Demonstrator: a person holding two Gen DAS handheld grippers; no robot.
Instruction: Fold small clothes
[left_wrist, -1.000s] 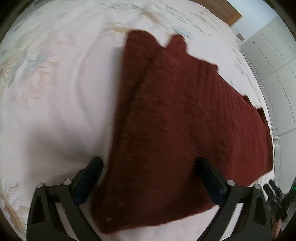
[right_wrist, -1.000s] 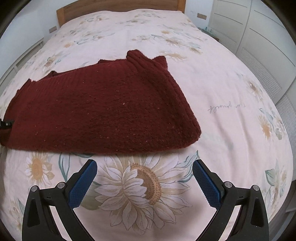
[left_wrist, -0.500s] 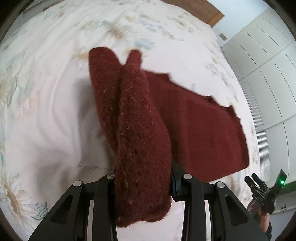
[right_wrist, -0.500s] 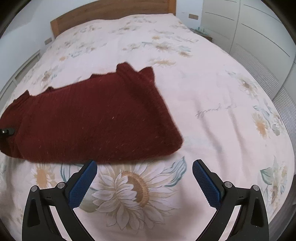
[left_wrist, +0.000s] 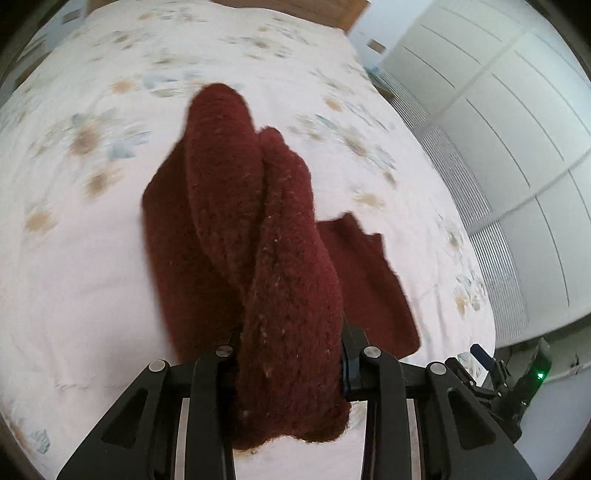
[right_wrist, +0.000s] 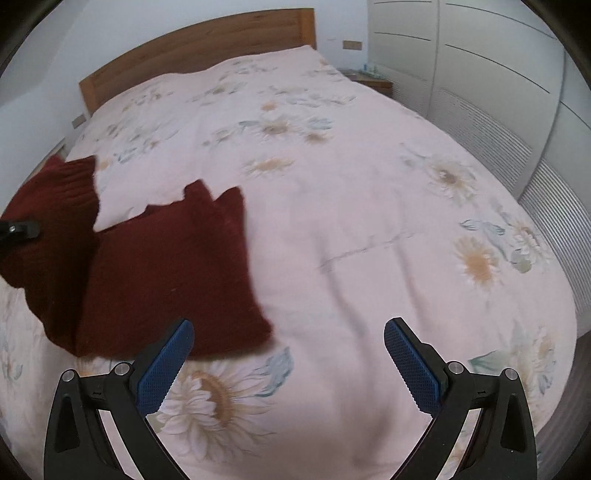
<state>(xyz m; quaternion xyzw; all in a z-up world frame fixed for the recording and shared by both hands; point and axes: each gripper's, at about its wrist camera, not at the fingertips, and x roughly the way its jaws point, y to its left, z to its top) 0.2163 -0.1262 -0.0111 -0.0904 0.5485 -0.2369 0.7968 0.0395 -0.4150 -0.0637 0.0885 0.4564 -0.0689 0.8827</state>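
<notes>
A dark red knitted garment (left_wrist: 258, 229) lies on a floral bedspread (left_wrist: 74, 258). My left gripper (left_wrist: 291, 354) is shut on a bunched end of it and holds that end lifted, so the knit hangs over the jaws and hides the pads. In the right wrist view the garment (right_wrist: 166, 273) sits at the left, with its left part raised. My right gripper (right_wrist: 288, 354) is open and empty above the bedspread (right_wrist: 369, 221), just right of the garment's near corner. The left gripper's tip (right_wrist: 18, 229) shows at the left edge.
A wooden headboard (right_wrist: 192, 48) stands at the far end of the bed. White wardrobe doors (right_wrist: 480, 74) run along the right side. The right gripper shows in the left wrist view (left_wrist: 498, 384) beyond the bed's edge.
My left gripper closed on the garment's end and lifted it, bunching the knit. My right gripper stayed open and drew back and to the right of the garment.
</notes>
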